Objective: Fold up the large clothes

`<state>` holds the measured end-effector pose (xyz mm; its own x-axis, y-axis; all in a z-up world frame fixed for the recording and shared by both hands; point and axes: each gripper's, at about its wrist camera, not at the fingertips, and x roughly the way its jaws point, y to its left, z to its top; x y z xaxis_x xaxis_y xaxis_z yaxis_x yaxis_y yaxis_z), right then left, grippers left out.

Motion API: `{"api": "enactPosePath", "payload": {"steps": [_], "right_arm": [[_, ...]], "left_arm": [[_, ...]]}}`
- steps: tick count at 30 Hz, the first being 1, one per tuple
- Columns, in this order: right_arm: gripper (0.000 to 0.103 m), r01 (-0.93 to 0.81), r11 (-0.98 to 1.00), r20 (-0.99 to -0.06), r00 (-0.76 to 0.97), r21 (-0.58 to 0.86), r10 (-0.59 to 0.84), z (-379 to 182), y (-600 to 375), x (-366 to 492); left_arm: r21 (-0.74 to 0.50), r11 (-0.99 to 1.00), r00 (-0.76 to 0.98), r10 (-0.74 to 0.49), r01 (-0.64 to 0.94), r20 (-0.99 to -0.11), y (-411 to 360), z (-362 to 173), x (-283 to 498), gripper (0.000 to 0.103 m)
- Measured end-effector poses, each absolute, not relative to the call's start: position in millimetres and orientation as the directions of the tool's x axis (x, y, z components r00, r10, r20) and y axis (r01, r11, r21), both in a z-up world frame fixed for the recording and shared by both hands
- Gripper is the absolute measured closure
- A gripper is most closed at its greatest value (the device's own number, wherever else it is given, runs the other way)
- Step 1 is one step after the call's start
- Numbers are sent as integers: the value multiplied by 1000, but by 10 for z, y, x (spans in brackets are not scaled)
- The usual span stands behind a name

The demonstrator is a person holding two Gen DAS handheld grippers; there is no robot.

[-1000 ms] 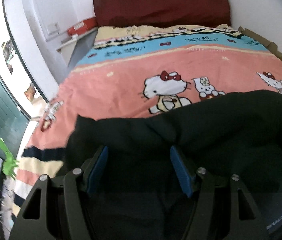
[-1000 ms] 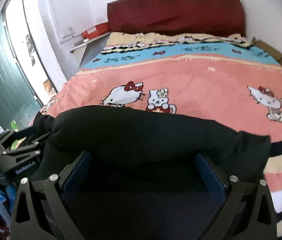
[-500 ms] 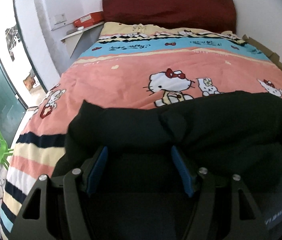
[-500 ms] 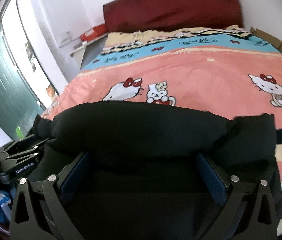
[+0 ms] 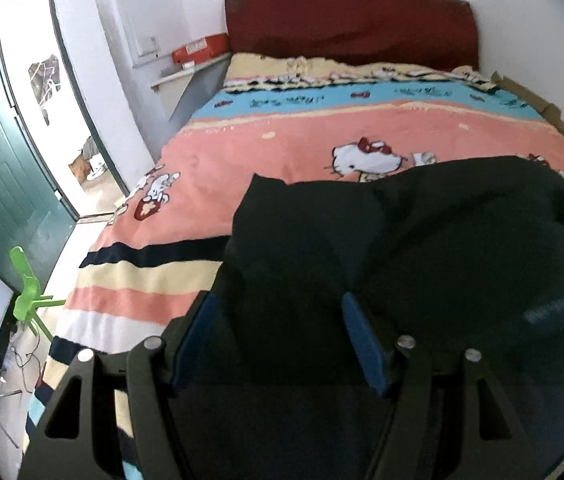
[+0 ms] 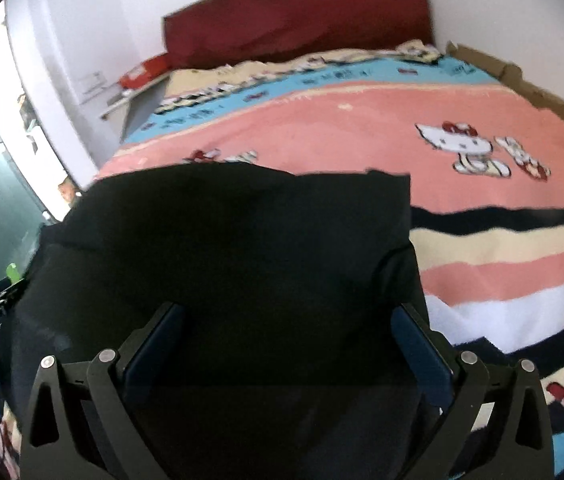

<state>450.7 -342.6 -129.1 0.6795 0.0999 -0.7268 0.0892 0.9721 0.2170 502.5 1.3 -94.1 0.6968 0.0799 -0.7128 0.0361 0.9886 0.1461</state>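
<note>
Left to right.

Left gripper (image 5: 278,332): jaws spread, dark cloth lying between the blue pads (image 5: 362,344). No pinch is seen; whether fabric is clamped lower down cannot be told.

Garment (image 5: 422,248): black, bunched into a thick bundle at the near edge of the bed (image 5: 282,136), on the pink and striped blanket (image 5: 154,276). In the left view one corner sticks up at the left end and the rest is mounded toward the right.

Right gripper (image 6: 288,340): jaws spread wide, cloth draped across the gap. Again no visible pinch.

Progress, judged: partly done. At least one fold is suggested by the doubled, rolled far edge in the right view. The edges are not squared, the bundle is lumpy and the corners are uneven. Flattening and a further fold are likely left.

Writing: lettering on the blanket's blue band (image 5: 294,100) is too blurred to read. Small white text on the left gripper's body, at the left edge of the right view, is not legible. The label on the red box (image 5: 202,48) by the headboard is unreadable.
</note>
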Motion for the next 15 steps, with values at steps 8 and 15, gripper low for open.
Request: {"api": "enactPosePath", "payload": {"steps": [8, 15], "right_arm": [[1, -70, 974, -689, 695, 217, 204, -1212, -2950, 4191], [1, -35, 963, -696, 684, 268, 218, -1558, -3071, 4181]], "left_arm": [[149, 988, 709, 72, 46, -701, 44, -1199, 4736, 38], [153, 987, 764, 66, 44, -642, 40, -1346, 4600, 38]]}}
